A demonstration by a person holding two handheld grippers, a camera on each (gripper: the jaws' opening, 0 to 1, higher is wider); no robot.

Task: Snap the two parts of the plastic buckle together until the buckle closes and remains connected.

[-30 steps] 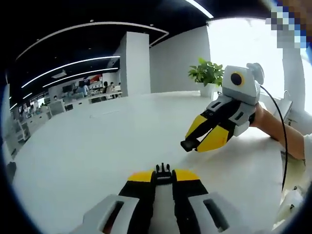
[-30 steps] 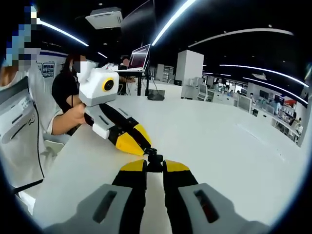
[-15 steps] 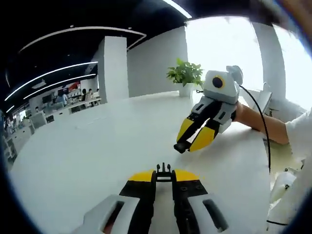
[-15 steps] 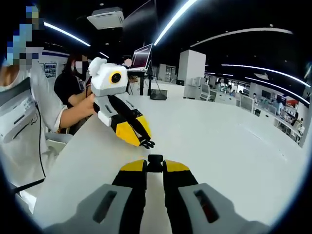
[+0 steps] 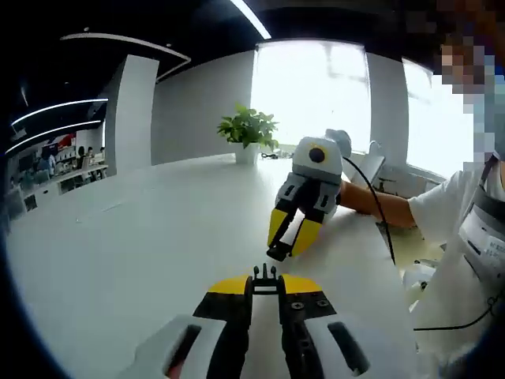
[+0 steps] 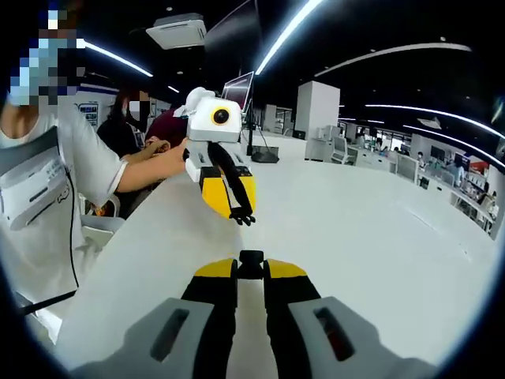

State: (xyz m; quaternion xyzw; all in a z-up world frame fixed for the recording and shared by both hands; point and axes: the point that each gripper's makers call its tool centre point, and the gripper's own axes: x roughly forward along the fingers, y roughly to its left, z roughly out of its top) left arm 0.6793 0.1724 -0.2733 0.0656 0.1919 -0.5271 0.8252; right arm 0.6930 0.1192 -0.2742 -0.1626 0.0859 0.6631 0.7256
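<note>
You had both halves up in the air over the big white table (image 5: pixel 118 260), well apart. The left gripper (image 5: pixel 265 286) had its jaws clamped on the pronged half of the buckle (image 5: pixel 264 275), prongs poking out front. The right gripper (image 6: pixel 251 268) was pinched shut on the socket half (image 6: pixel 251 258), a small dark block at its tips. In the right gripper view the prongs (image 6: pixel 245 220) pointed down toward that block, so the two pieces were roughly facing each other. To do this bit well, I'd have lined the prongs square with the socket mouth first, then pushed straight in, no twisting, and stayed low over the table.
</note>
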